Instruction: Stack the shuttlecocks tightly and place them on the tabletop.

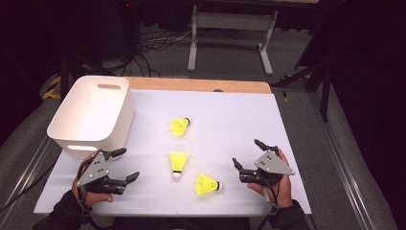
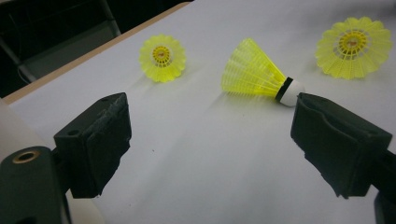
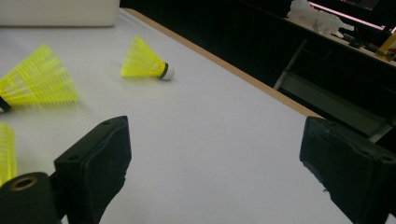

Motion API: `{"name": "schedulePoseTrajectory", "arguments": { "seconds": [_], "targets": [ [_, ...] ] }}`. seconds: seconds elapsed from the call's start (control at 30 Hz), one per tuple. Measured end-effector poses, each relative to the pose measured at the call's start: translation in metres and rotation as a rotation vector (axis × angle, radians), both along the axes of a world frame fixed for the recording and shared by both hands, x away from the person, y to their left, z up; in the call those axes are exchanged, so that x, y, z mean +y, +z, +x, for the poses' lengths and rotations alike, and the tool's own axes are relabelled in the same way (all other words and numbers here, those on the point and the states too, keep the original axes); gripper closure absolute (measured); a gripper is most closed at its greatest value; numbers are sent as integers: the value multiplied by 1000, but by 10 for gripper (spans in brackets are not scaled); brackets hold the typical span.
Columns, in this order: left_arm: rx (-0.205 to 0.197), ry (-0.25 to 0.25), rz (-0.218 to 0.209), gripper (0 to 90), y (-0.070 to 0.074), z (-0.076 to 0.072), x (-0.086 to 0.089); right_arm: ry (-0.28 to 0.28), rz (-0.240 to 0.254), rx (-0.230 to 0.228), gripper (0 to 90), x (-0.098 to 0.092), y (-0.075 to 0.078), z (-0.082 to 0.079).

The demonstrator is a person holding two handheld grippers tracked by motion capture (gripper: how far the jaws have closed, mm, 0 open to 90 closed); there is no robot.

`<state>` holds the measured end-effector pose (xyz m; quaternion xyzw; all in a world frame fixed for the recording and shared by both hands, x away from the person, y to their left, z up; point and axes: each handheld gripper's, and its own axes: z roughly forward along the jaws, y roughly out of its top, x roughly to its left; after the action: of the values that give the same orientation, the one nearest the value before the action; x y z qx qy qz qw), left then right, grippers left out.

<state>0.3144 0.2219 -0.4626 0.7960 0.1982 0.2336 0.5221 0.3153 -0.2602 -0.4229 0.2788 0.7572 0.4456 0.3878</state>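
**Three shuttlecocks loose, both tongs apart and empty**

On the white tabletop (image 1: 230, 120): three yellow shuttlecocks, well apart from one another. Far shuttlecock (image 1: 180, 126) toward the middle, on its side, cork to the right. Middle shuttlecock (image 1: 178, 164) with its cork toward the near edge. Near shuttlecock (image 1: 207, 184) on its side, cork to the right. White bin (image 1: 93, 115) at the far left, open-topped, nothing seen inside.

Left tongs (image 1: 125, 165) at the near left, just right of the bin's near corner, jaws wide apart, nothing between them. Right tongs (image 1: 249, 158) at the near right, jaws likewise wide apart and empty, right of the near shuttlecock. In the left gripper view, the middle shuttlecock (image 2: 259, 74) seen ahead, cork close to one jaw tip; the two others (image 2: 162, 57) (image 2: 353, 46) skirt-on beyond. In the right gripper view, the far shuttlecock (image 3: 145, 61) ahead and clear; another skirt (image 3: 39, 83) at the left edge, blurred.

Likely work: shuttlecocks into the bin, none there yet.

Risks from here, as a judgement:
- Light, round skirts: a nudge from a jaw tip enough to roll or spin one away before closing.
- Clamping on the mesh skirt: possible crushing, or a springy slip out of the pads; cork end likely the firmer hold.
- Left tongs close to the bin wall: a careless swing liable to knock or shift the bin.
- Both tongs converging on the near pair: a collision, or one shuttlecock pushed into the other.
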Motion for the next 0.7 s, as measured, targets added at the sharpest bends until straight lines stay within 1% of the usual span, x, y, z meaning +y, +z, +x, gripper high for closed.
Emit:
{"name": "schedulePoseTrajectory", "arguments": {
  "seconds": [0.07,0.13,0.17,0.2,0.23,0.27,0.3,0.33,0.4,0.47,0.5,0.57,0.63,0.67,0.7],
  "targets": [
    [4,-9,-2,132,0,0,-1,0,-14,6,103,1,-3,1],
    [5,-18,7,133,0,0,-2,6,-3,14,104,1,-4,2],
    [5,-18,7,133,0,0,-2,10,-2,24,104,1,-5,2],
    [8,-25,19,133,0,0,-3,13,-11,29,106,1,-6,3],
    [8,-25,19,133,0,0,-3,10,-20,29,106,2,-6,3],
    [18,-40,35,132,-2,0,-4,11,-25,31,107,2,-6,3],
    [18,-40,35,132,-2,0,-4,11,-25,31,107,2,-6,3],
    [23,-46,46,130,-3,1,-6,10,-30,30,107,3,-5,2],
    [33,-51,37,131,-3,1,-7,6,-31,27,107,3,-4,1],
    [44,-51,32,132,-4,2,-8,5,-20,28,107,3,-4,2],
    [46,-55,37,136,-4,2,-9,6,-18,31,107,3,-4,2],
    [54,-66,36,136,-4,3,-10,7,-26,32,107,4,-5,2],
    [53,-67,37,141,-3,4,-11,7,-25,42,107,3,-6,3],
    [62,-70,33,143,-3,6,-14,5,-29,44,107,3,-6,4],
    [62,-70,33,143,-3,6,-14,5,-29,44,107,3,-6,4]
  ]
}}
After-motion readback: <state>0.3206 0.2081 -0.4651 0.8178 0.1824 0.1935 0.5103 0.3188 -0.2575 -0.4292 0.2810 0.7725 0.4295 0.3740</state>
